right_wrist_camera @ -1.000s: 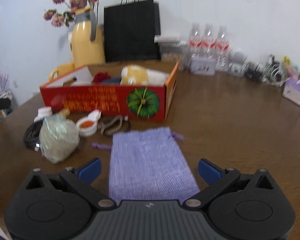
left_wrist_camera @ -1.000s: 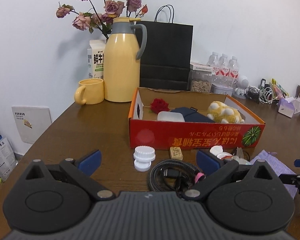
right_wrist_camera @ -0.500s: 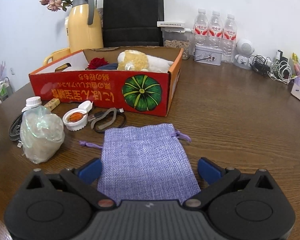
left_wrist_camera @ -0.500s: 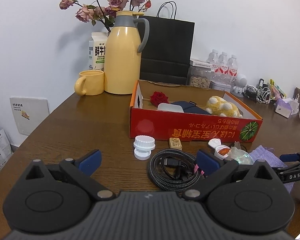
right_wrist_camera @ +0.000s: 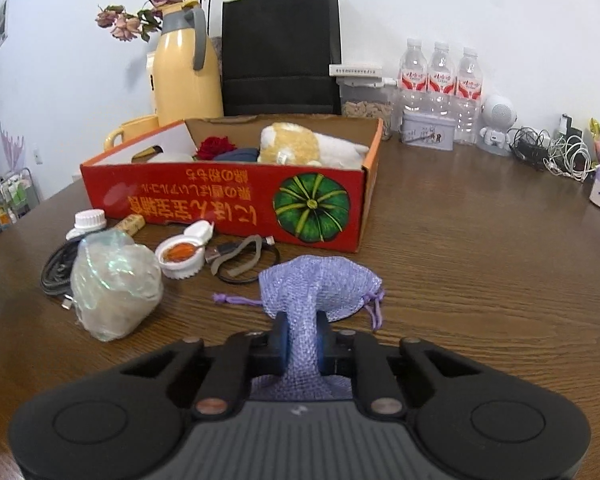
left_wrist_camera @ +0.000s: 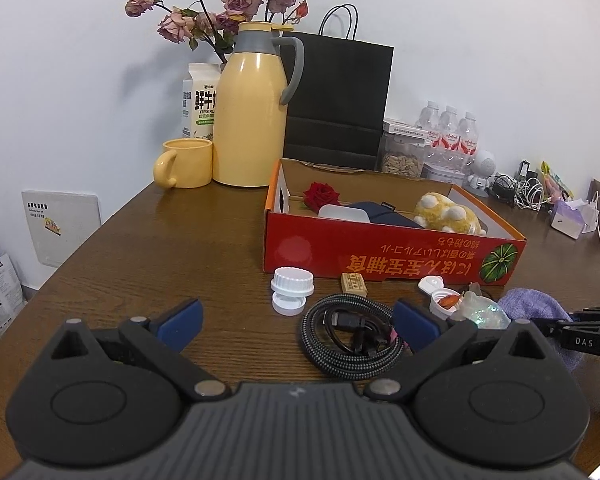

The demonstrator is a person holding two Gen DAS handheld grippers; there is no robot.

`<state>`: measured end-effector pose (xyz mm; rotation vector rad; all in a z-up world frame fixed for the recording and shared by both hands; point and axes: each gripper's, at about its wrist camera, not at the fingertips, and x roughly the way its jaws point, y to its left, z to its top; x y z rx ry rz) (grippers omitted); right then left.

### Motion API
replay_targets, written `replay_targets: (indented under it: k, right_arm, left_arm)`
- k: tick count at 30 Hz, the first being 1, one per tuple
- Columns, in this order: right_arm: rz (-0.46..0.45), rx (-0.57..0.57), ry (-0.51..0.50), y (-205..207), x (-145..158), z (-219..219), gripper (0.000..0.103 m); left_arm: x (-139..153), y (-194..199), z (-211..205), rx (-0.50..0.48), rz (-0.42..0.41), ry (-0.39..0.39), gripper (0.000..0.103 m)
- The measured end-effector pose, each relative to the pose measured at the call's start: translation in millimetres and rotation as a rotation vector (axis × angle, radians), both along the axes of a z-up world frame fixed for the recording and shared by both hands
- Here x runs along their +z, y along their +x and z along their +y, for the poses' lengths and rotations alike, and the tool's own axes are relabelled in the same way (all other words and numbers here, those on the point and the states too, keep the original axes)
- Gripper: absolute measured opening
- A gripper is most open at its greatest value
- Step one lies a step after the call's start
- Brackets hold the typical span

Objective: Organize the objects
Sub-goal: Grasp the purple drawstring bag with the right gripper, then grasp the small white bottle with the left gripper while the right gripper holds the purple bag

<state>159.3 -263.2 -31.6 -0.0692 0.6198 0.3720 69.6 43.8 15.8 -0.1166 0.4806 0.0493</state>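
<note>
My right gripper [right_wrist_camera: 302,334] is shut on the lilac drawstring pouch [right_wrist_camera: 320,284], whose cloth bunches between the blue pads on the table. A red cardboard box [right_wrist_camera: 228,204] stands behind it, holding a yellow plush toy [right_wrist_camera: 288,142], a red rose [right_wrist_camera: 216,146] and dark items. My left gripper [left_wrist_camera: 296,322] stands open above the table, nothing between its fingers. Just past it lie a coiled black cable [left_wrist_camera: 348,334] and a white cap [left_wrist_camera: 292,284]. The pouch [left_wrist_camera: 536,308] and my right gripper [left_wrist_camera: 572,326] show at the left wrist view's right edge.
Loose in front of the box: a crumpled clear bag [right_wrist_camera: 114,282], an open white jar of orange stuff [right_wrist_camera: 182,254], a small wooden block [left_wrist_camera: 354,282], a band and plug [right_wrist_camera: 244,258]. Yellow jug [left_wrist_camera: 252,116], mug [left_wrist_camera: 186,162], black bag [left_wrist_camera: 336,100], bottles [right_wrist_camera: 440,80] line the back.
My right gripper has closed on the lilac pouch, which now bunches up between the pads instead of lying flat. The left gripper stays open and has barely moved.
</note>
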Motion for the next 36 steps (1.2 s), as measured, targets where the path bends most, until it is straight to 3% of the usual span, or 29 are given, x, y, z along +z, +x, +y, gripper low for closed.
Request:
replay_targets:
  k: [7,14,26,31,33,36]
  right_arm:
    - [-0.108,0.005,0.04,-11.3,7.7,11.6,0.01]
    - [-0.15,-0.003,0.071,-5.3,15.0,20.6,0.01]
    - [-0.175,-0.028,0.079,-1.6,13.6,24.2,0.01]
    - [-0.171,-0.025,0.07,-0.6,12.8,26.3,0.01]
    - [-0.174,-0.024,0.07,-0.5,12.9,26.8,0.01]
    - [-0.172,-0.021,0.071,-0.1,12.7,27.2,0.01]
  left_arm:
    - [-1.7,4.1,2.0,0.007,0.008,0.004,0.103]
    - [-3.6,20.4,5.2,0.023,0.017,0.006,0.103]
    - [-20.4,91.2,5.0,0.036,0.084,0.053,0.103]
    - [-32.4,117.3,2.6,0.038,0.125,0.062,0.088]
    - [-37.5,120.9,2.0,0.033,0.135,0.059,0.076]
    - [-39.7,122.5,0.0,0.011,0.121,0.06,0.07]
